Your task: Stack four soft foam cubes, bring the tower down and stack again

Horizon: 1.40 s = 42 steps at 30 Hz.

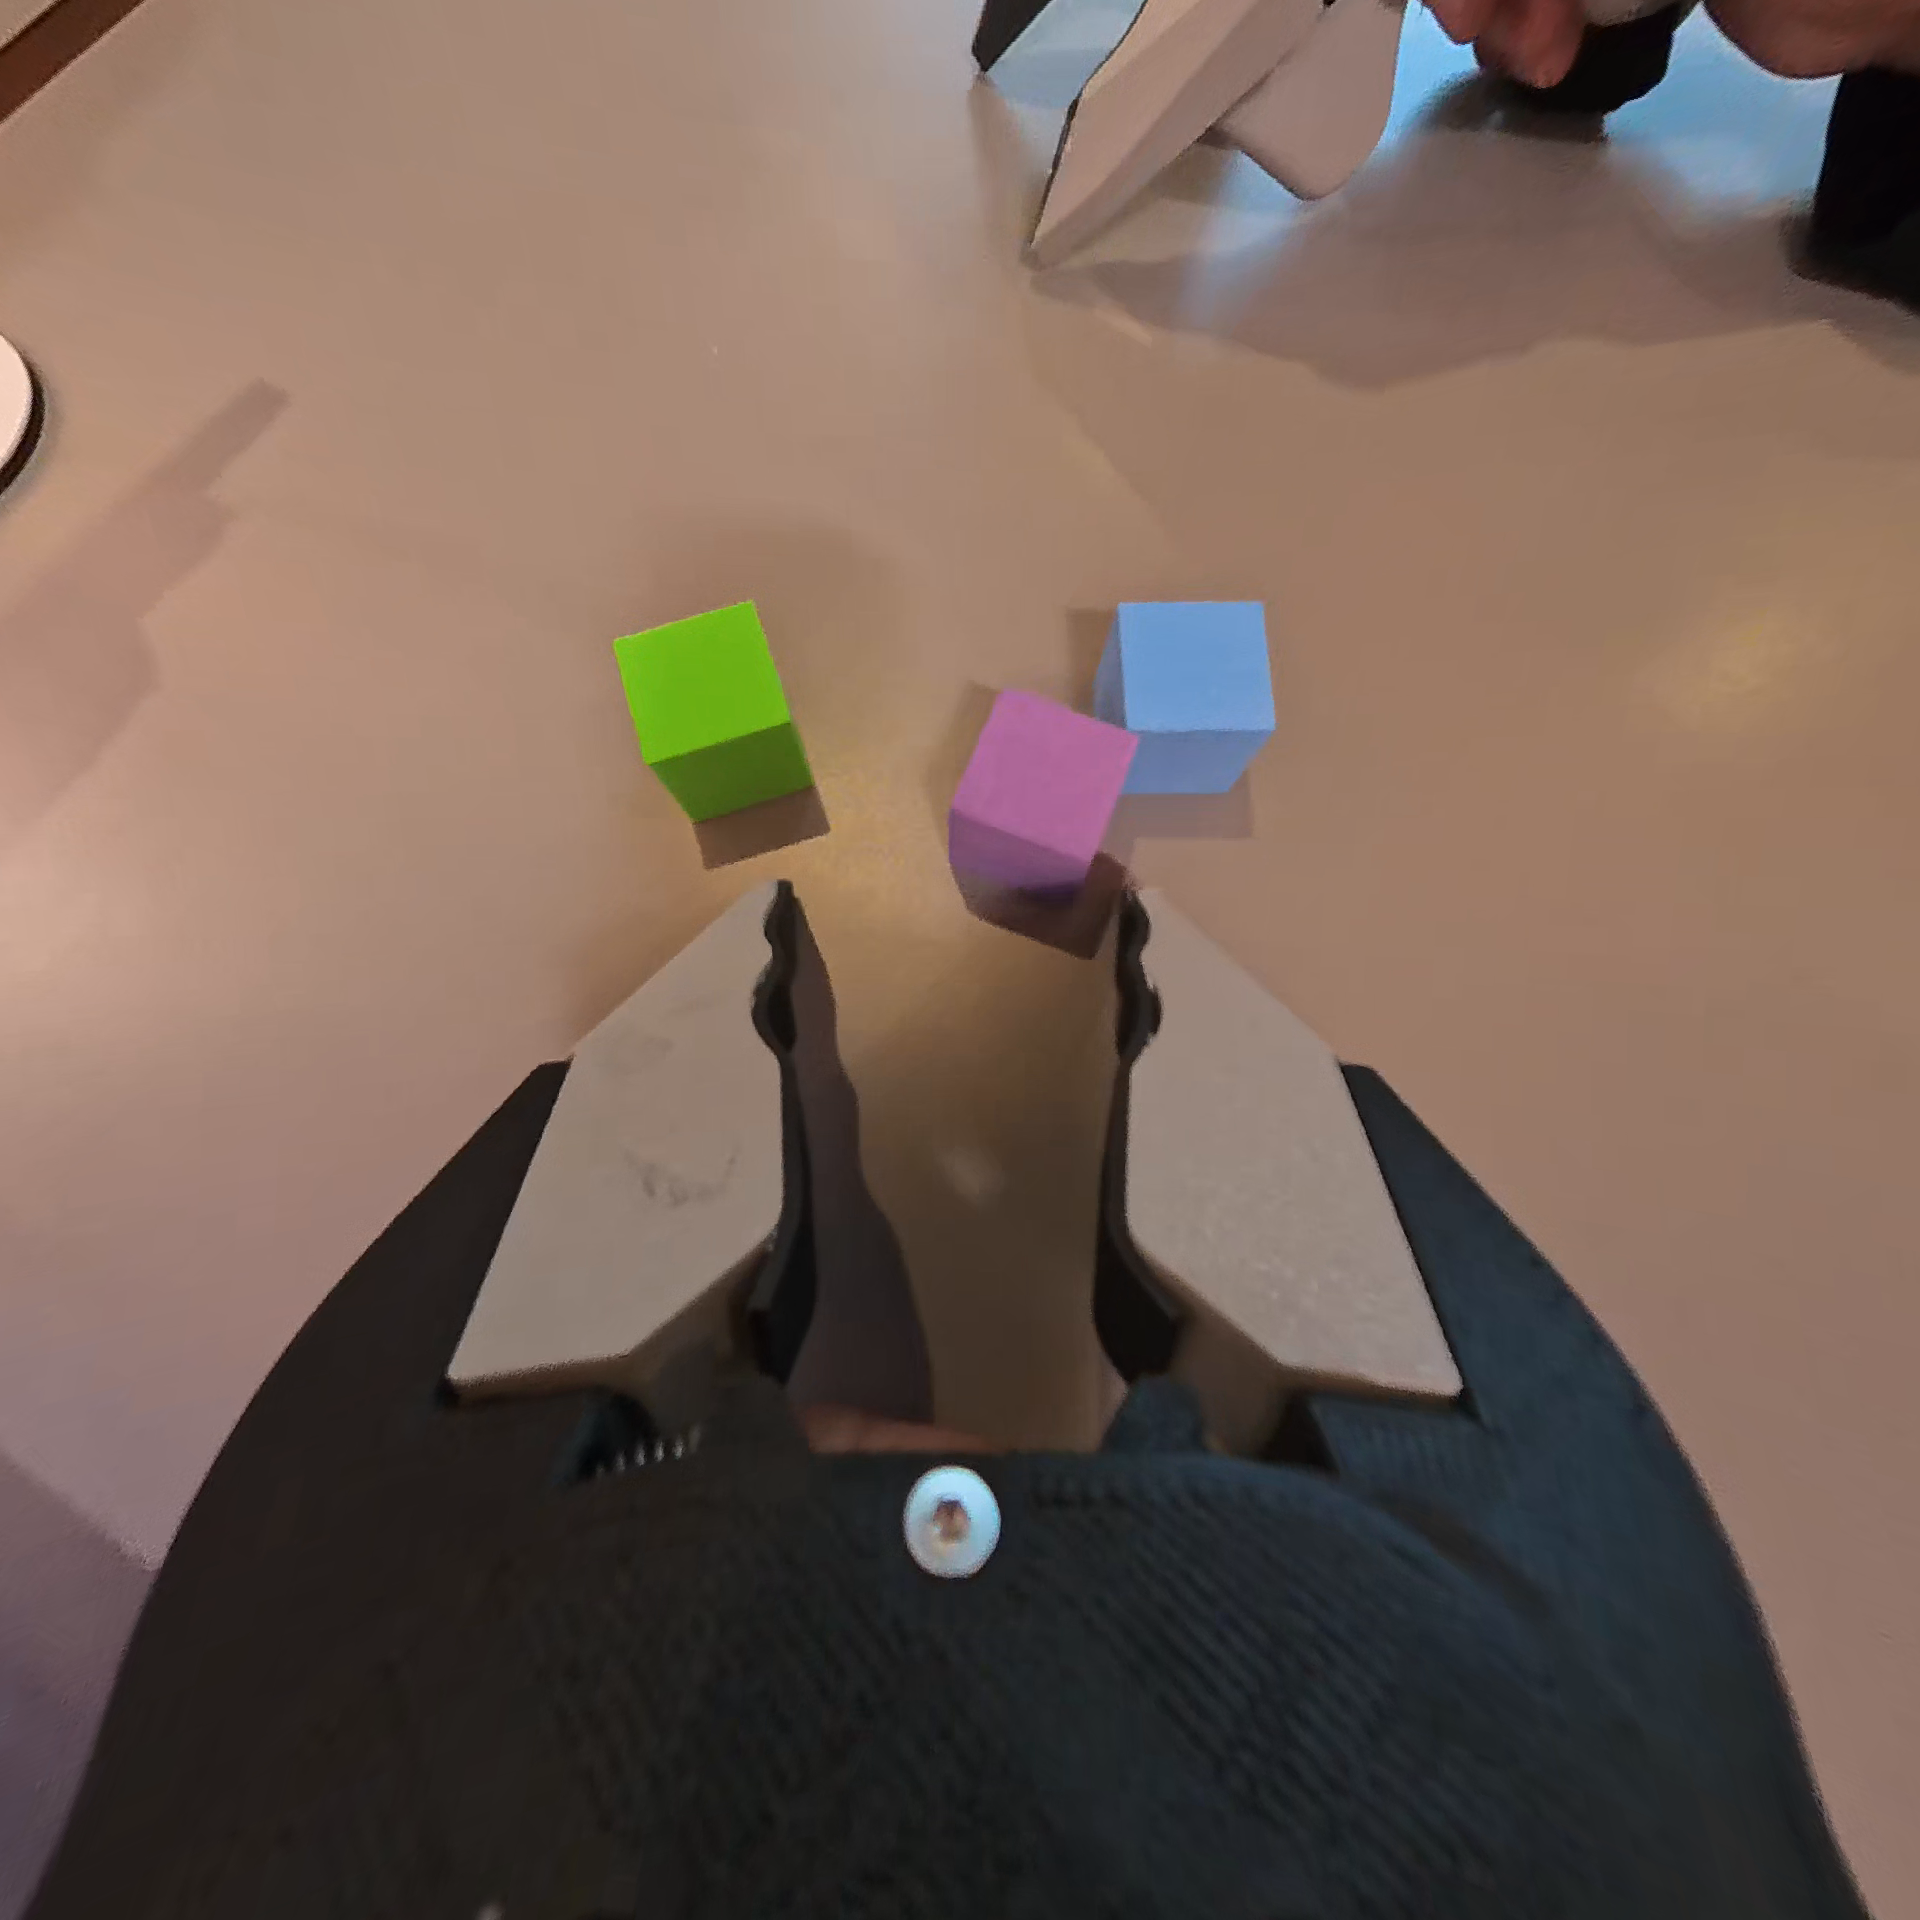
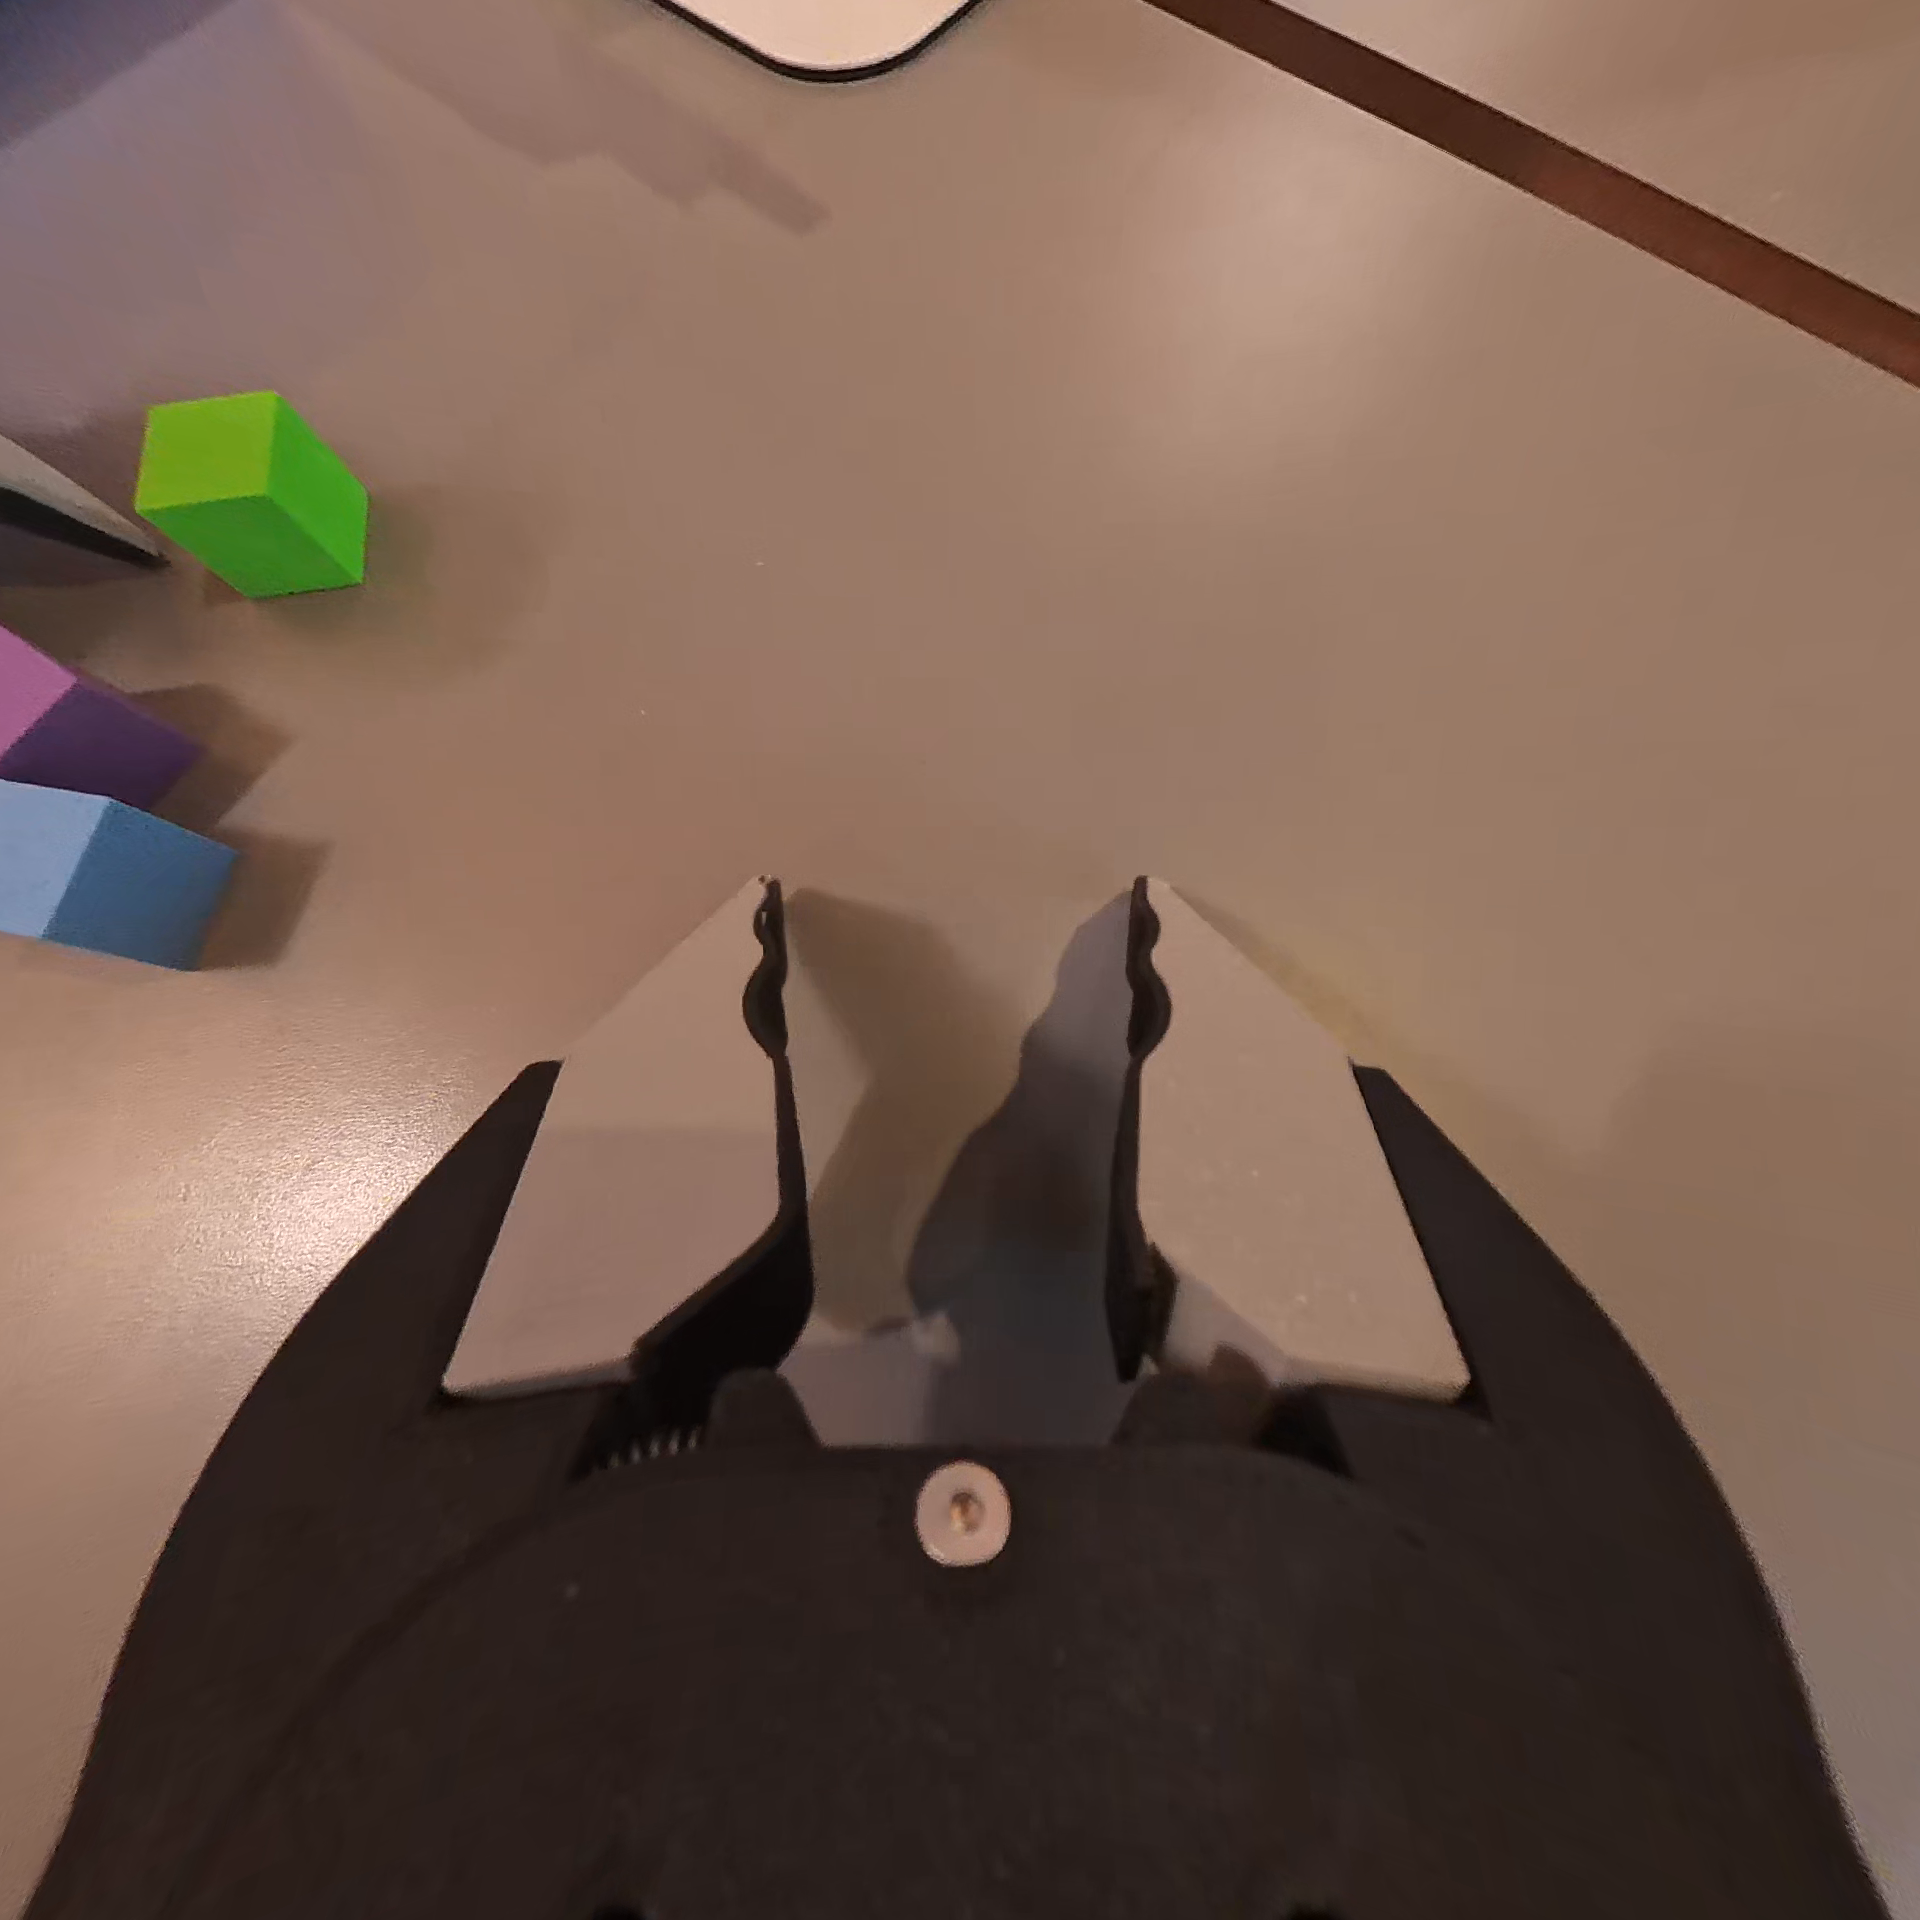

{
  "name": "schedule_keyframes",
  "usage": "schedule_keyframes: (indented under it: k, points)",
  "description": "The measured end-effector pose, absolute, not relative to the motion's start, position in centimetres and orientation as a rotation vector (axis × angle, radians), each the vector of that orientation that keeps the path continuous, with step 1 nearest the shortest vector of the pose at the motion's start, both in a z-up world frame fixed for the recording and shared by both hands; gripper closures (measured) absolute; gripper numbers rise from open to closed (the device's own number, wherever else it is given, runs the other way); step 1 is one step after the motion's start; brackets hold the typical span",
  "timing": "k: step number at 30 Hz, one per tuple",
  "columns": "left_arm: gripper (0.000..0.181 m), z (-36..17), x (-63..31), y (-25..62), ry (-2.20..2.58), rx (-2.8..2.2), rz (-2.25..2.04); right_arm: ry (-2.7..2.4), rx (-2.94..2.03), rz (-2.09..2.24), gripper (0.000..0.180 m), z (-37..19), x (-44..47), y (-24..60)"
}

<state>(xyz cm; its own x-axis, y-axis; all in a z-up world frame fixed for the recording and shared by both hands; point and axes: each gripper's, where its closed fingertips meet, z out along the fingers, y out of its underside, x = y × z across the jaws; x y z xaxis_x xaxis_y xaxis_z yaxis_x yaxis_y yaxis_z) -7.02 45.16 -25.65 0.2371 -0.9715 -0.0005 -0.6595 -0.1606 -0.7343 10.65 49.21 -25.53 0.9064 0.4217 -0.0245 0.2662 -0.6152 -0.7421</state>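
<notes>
My left gripper (image 1: 956, 894) hangs open, empty, just short of the purple cube (image 1: 1034, 790) touching the blue cube (image 1: 1190, 691), green cube (image 1: 712, 712) apart, likely lining up a pick; right gripper (image 2: 951, 883) open too.

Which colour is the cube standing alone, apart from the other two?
Bright green cube; the left wrist view shows it best.

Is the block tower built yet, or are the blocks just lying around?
No tower stands now. The green cube, purple cube and blue cube all sit singly on the table; purple and blue are close together, green apart. A fourth cube is not in view. In hand: nothing, since the left gripper and right gripper are both open and empty. Left: stacking all of them.
</notes>
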Motion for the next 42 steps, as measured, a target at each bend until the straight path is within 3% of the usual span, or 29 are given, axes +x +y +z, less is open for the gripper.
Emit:
schedule_keyframes:
  k: [4, 8, 10, 27, 33, 36, 41, 42]
  points:
    - [0.129, -25.6, -5.9, 44.2, 1.541, -1.862, -0.676, -0.513, -2.265, 0.196, 0.115, -25.7, 10.5, 49.3]
    - [0.15, -25.5, -4.8, 43.8, 1.547, -1.838, -0.653, -0.517, -2.265, 0.203, 0.113, -25.7, 10.2, 49.3]
    - [0.15, -25.5, -4.6, 44.0, 1.534, -1.831, -0.617, -0.517, -2.265, 0.205, 0.113, -25.7, 10.1, 49.3]
    - [0.151, -25.4, -10.4, 52.9, 1.076, -2.053, -0.345, -0.518, -2.264, 0.204, 0.113, -25.7, 10.1, 49.3]
    - [0.15, -25.2, -8.5, 54.1, 1.07, -2.038, -0.306, -0.515, -2.265, 0.203, 0.113, -25.7, 9.8, 49.4]
    - [0.114, -24.9, -7.8, 54.0, 1.005, -2.057, -0.37, -0.515, -2.264, 0.203, 0.113, -25.7, 9.8, 49.4]
    - [0.115, -22.0, -7.9, 53.2, 0.898, -1.933, -0.58, -0.517, -2.264, 0.204, 0.113, -25.7, 9.7, 49.4]
    - [0.123, -21.5, -7.6, 52.5, 0.925, -1.892, -0.626, -0.517, -2.264, 0.204, 0.113, -25.7, 9.7, 49.4]
